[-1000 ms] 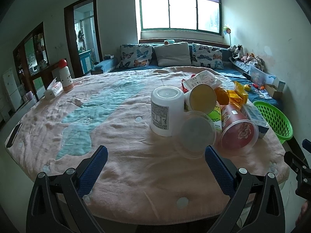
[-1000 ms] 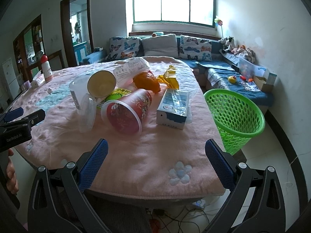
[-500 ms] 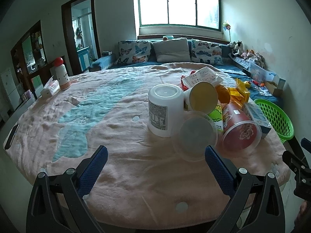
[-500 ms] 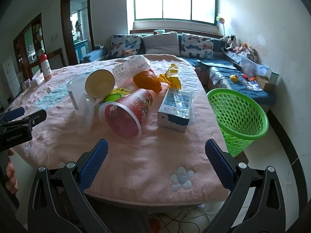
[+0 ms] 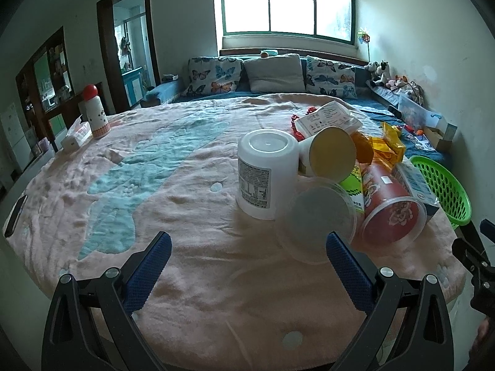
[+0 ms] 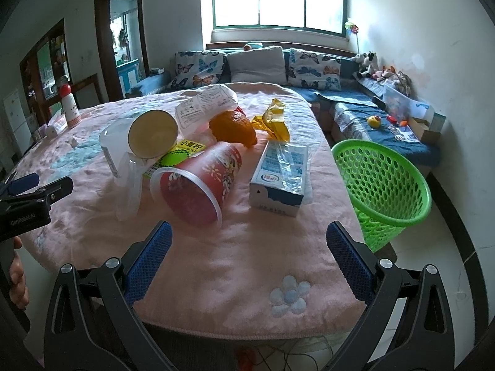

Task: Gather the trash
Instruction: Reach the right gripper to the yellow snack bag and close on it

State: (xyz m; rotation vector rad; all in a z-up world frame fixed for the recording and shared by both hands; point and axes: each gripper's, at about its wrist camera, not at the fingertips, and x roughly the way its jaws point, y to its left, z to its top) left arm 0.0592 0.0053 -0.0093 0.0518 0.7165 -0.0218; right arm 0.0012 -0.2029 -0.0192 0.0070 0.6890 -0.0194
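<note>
A heap of trash lies on the pink blanket [image 6: 216, 256]: a red cup [image 6: 198, 182] on its side, a blue-white milk carton [image 6: 280, 179], a white tub [image 5: 264, 173] upside down, a clear lid [image 5: 318, 219], a paper cup [image 5: 331, 151], an orange wrapper [image 6: 233, 128], a yellow wrapper [image 6: 273, 120] and a white packet [image 6: 205, 106]. A green mesh basket [image 6: 383, 182] stands on the floor beyond the table's right edge. My left gripper [image 5: 247, 272] is open in front of the tub and lid. My right gripper [image 6: 249, 264] is open short of the red cup and carton.
A red-capped white bottle [image 5: 94, 113] and a tissue box [image 5: 75, 134] stand at the table's far left. A phone [image 5: 15, 216] lies on the left edge. A sofa with cushions [image 6: 256, 65] runs along the back wall, toys on its right part.
Both grippers have moved forward over the table toward the heap, which now looks larger and nearer. Both stay open. Nothing on the table has shifted.
</note>
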